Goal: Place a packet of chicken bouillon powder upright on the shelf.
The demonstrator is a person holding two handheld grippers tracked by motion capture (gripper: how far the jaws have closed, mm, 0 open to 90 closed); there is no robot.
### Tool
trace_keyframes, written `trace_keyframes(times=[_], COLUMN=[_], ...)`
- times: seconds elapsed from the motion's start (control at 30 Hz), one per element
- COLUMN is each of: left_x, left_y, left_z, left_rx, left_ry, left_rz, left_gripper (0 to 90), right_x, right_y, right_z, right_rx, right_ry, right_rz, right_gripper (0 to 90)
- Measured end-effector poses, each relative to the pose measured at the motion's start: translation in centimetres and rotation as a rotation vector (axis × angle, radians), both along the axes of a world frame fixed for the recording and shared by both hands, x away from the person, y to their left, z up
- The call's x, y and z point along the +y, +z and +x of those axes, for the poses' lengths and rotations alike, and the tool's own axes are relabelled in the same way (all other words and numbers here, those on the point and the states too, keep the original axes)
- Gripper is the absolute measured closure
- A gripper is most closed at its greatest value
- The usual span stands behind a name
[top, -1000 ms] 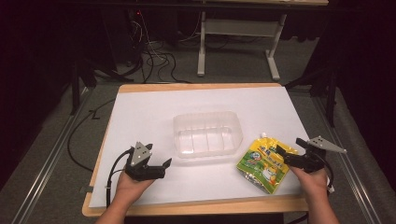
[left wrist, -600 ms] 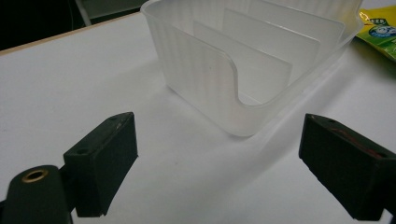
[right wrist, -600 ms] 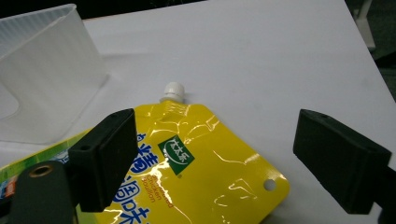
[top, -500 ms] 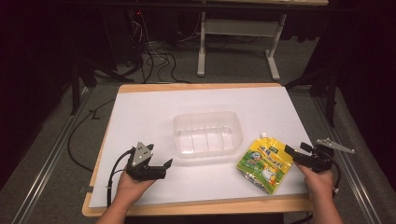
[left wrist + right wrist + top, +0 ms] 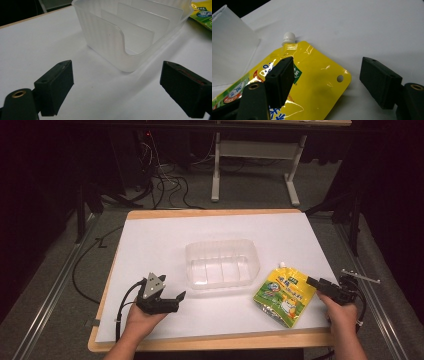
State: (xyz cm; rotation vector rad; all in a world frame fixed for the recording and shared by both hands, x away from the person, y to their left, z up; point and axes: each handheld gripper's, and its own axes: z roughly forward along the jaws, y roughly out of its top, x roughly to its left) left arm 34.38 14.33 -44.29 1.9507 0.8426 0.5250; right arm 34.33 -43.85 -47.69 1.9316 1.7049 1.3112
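Yellow pouch (image 5: 284,295) lies just beside the clear bin (image 5: 223,261).

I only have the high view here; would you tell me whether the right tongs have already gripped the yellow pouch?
Observer: Not yet. The right tongs have just been closing, and a corner of the yellow pouch lies between the jaws, which are not clamped on it.
Operator: Thank you. Is anything notable at that corner?
Observer: A small punched hole sits near its edge.
Operator: And the left tongs?
Observer: The left tongs stand open over bare table, aimed at a rounded corner of the clear tray.
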Motion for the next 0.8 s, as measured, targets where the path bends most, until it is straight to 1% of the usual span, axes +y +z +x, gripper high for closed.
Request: trace_keyframes(times=[0.07, 0.17, 0.3, 0.37, 0.4, 0.43, 0.53, 0.6, 0.7, 0.77, 0.8], left_x=[0.05, 0.07, 0.03, -0.01, -0.01, -0.02, -0.03, -0.04, -0.05, -0.05, -0.05], left_y=[-0.01, 0.00, -0.02, -0.05, -0.05, -0.06, -0.08, -0.08, -0.08, -0.08, -0.09], left_z=[0.04, 0.04, 0.03, 0.04, 0.04, 0.04, 0.06, 0.07, 0.05, 0.04, 0.04], left_rx=[0.000, 0.000, 0.001, 0.000, 0.000, 0.001, 0.004, 0.004, 0.004, 0.004, 0.004], left_ry=[0.002, 0.001, -0.001, -0.002, -0.002, -0.003, -0.005, -0.006, -0.006, -0.006, -0.006], left_rz=[-0.002, -0.001, 0.001, 0.002, 0.002, 0.002, 0.003, 0.002, 0.003, 0.004, 0.004], left_gripper=[12.3, 12.3, 12.4, 12.5, 12.5, 12.5, 12.5, 12.5, 12.6, 12.6, 12.6], right_x=[-0.14, -0.13, -0.18, -0.32, -0.32, -0.34, -0.25, -0.24, -0.41, -0.51, -0.59], right_y=[-0.15, -0.22, -0.29, -0.38, -0.38, -0.41, -0.47, -0.48, -0.52, -0.51, -0.49], right_z=[0.10, 0.18, 0.20, 0.25, 0.25, 0.27, 0.32, 0.32, 0.27, 0.21, 0.11], right_rx=[0.013, 0.021, 0.022, 0.023, 0.023, 0.025, 0.033, 0.033, 0.032, 0.025, 0.012], right_ry=[0.003, 0.012, 0.015, 0.025, 0.025, 0.034, 0.058, 0.058, 0.058, 0.060, 0.063], right_rz=[0.018, 0.038, 0.052, 0.077, 0.077, 0.088, 0.100, 0.102, 0.125, 0.138, 0.148], right_gripper=[29.5, 32.1, 33.5, 35.8, 35.8, 37.5, 39.6, 40.3, 41.7, 42.8, 44.0])
